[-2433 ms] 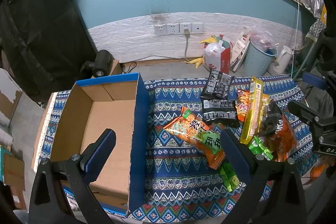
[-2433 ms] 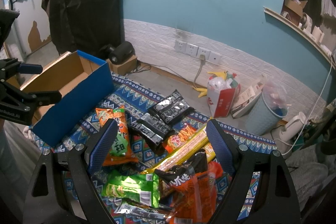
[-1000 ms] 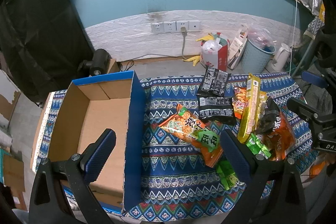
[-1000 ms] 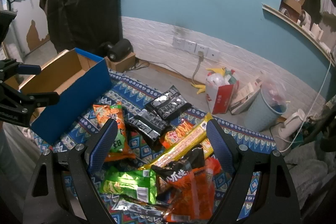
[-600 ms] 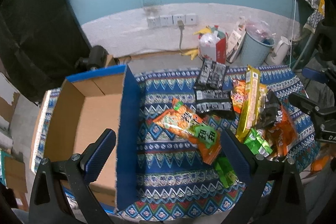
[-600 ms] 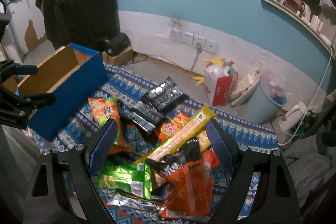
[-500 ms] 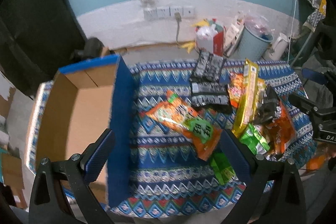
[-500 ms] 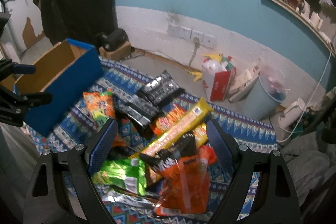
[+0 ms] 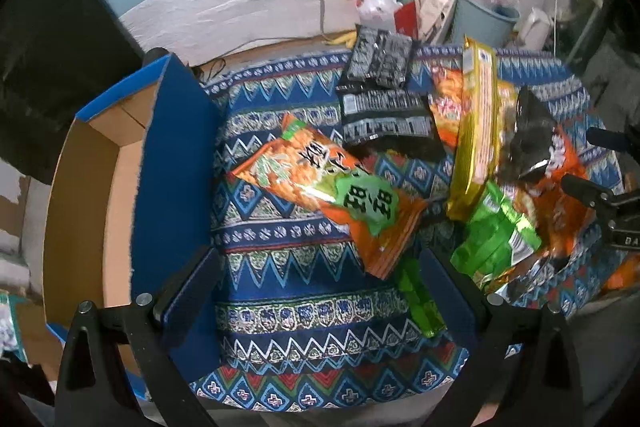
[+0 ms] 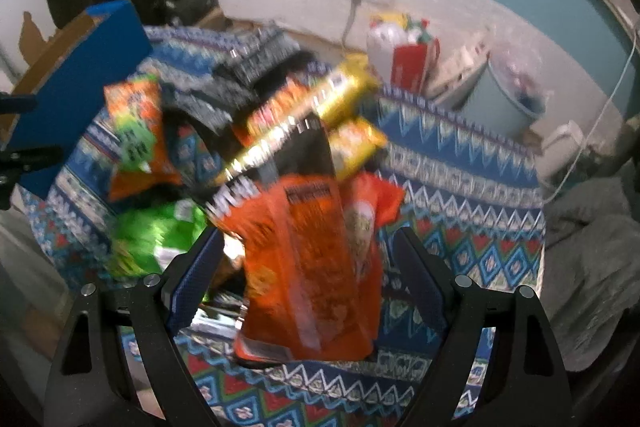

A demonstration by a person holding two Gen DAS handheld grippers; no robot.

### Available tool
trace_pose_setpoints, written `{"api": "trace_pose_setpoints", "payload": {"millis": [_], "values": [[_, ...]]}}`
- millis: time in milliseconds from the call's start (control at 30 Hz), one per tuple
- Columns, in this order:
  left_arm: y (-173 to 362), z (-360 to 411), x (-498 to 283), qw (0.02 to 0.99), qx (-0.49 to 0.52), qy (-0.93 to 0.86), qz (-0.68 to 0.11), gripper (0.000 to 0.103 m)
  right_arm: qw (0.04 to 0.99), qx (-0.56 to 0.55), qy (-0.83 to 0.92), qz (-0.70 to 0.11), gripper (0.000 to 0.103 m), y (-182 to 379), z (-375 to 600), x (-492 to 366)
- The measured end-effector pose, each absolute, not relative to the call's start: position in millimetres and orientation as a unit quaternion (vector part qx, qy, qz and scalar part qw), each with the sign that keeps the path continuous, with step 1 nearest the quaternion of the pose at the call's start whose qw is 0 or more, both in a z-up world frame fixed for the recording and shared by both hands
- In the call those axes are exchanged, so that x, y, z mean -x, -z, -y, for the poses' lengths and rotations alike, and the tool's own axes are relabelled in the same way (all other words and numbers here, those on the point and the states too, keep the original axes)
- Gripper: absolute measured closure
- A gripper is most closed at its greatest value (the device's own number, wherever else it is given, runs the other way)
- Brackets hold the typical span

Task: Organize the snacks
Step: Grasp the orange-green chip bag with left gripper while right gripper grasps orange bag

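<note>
Right wrist view: my right gripper (image 10: 310, 281), spread wide, straddles the orange bag (image 10: 308, 267). It looks light, crinkly, slippery; I'd pinch its sealed edge. Left gripper (image 9: 320, 287) gapes too.

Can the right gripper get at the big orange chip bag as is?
Probably yes. The right gripper is open, and the orange chip bag lies on top of the pile right between its fingers, nothing over it. The view is blurred, so contact is unclear.
</note>
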State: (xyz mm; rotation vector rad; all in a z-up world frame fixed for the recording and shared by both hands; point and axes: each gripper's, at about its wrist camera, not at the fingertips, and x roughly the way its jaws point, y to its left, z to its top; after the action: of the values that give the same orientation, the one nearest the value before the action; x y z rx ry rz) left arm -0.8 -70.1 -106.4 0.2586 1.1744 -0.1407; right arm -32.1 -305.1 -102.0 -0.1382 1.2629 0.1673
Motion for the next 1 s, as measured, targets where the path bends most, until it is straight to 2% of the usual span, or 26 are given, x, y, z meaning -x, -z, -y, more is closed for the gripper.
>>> {"api": "trace_pose_setpoints", "payload": {"millis": [333, 433, 567, 1000], "values": [[136, 67, -20, 0.801, -0.103, 0.049, -0.588, 0.002, 0.766, 0.095, -0.086, -0.630, 0.021, 146, 298, 26], [140, 64, -29, 0.796, -0.072, 0.046, -0.599, 0.002, 0.759, 0.084, -0.091, -0.639, 0.044, 155, 301, 24], [145, 64, -42, 0.795, -0.045, 0.035, -0.604, 0.002, 0.767, 0.068, -0.081, -0.632, 0.055, 150, 308, 20], [169, 55, -83, 0.781, 0.046, -0.022, -0.622, 0.002, 0.807, 0.037, -0.040, -0.588, 0.056, 130, 323, -7]]}}
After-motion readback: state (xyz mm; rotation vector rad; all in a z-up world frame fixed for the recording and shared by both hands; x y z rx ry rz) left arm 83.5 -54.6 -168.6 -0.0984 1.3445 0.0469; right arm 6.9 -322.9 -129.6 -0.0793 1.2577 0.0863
